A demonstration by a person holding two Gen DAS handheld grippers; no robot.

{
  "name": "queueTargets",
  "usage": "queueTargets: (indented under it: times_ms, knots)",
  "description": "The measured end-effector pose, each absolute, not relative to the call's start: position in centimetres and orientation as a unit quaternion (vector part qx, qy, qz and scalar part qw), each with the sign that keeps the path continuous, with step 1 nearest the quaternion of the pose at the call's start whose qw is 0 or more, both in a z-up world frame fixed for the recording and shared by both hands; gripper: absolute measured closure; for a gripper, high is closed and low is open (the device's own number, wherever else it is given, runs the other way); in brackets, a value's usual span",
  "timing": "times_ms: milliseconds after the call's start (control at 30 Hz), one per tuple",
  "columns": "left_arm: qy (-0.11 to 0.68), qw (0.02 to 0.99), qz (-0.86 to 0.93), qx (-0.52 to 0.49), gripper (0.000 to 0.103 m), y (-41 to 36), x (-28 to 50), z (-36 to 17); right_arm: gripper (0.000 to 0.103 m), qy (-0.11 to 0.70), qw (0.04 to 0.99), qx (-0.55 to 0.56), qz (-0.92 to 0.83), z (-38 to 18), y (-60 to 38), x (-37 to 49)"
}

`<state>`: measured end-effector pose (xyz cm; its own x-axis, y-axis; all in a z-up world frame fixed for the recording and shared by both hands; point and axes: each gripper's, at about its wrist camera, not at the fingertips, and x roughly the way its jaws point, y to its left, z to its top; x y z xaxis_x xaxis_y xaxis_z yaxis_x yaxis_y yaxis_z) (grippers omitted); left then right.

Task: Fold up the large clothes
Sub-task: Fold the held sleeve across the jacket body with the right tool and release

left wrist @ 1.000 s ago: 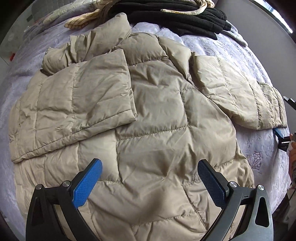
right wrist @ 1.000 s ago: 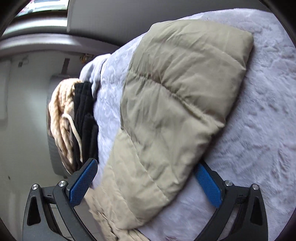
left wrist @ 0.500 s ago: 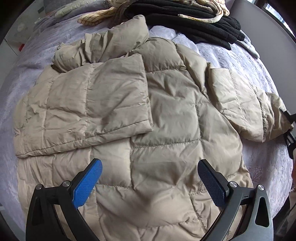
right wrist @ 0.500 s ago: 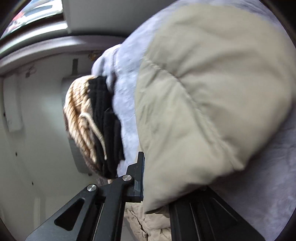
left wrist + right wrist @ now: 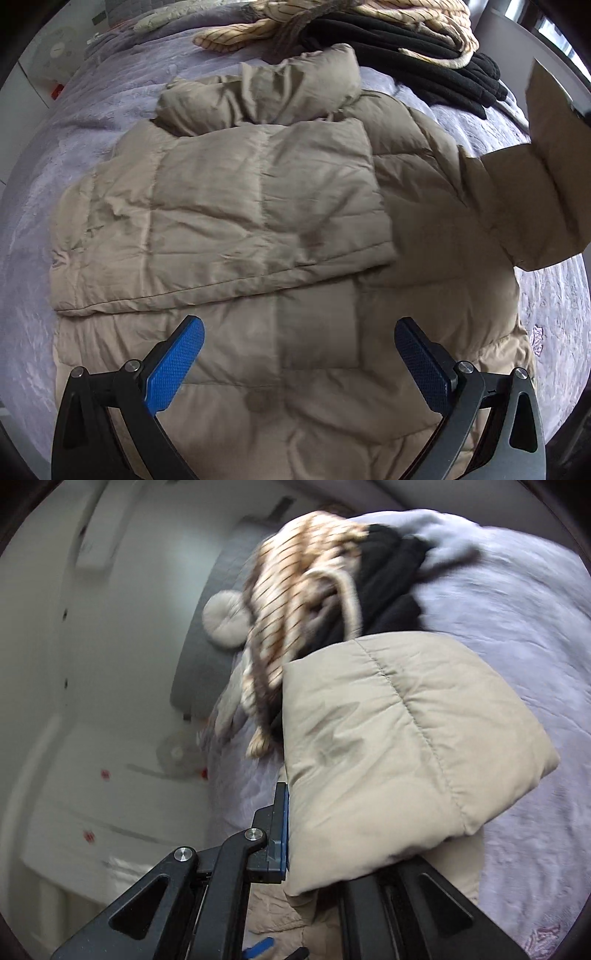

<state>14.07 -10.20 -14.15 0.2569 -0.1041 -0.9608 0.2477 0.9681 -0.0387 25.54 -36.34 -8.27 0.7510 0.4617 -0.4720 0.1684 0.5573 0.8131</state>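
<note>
A beige quilted puffer jacket [image 5: 266,229] lies spread on a lilac bedspread [image 5: 110,92], its left sleeve folded across the chest. My left gripper [image 5: 299,350] hovers open above the jacket's lower body, touching nothing. In the left wrist view the jacket's right sleeve [image 5: 535,192] hangs lifted off the bed at the far right. In the right wrist view my right gripper [image 5: 310,849] is shut on that sleeve [image 5: 399,746], whose cuff end sticks out ahead of the jaws above the bed. One blue pad [image 5: 283,830] shows; the other is hidden by fabric.
A pile of black [image 5: 406,55] and cream striped clothes [image 5: 258,26] lies at the far end of the bed. A grey headboard [image 5: 207,635] with a round cushion [image 5: 225,620] stands beyond it. White wall and drawers [image 5: 74,775] flank the bed.
My right gripper closed on the jacket's right sleeve and lifted it off the bed, rolling as it rose. The left gripper drifted sideways over the jacket, still open.
</note>
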Motion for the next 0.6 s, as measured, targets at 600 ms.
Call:
queueTargets:
  times_ms: [600]
  knots:
    - [0.583,0.812,-0.023,0.029,0.000,1.9,17.3,-15.1,0.096,0.550,0.799,0.221,0.099,-20.2,-17.0,33.2]
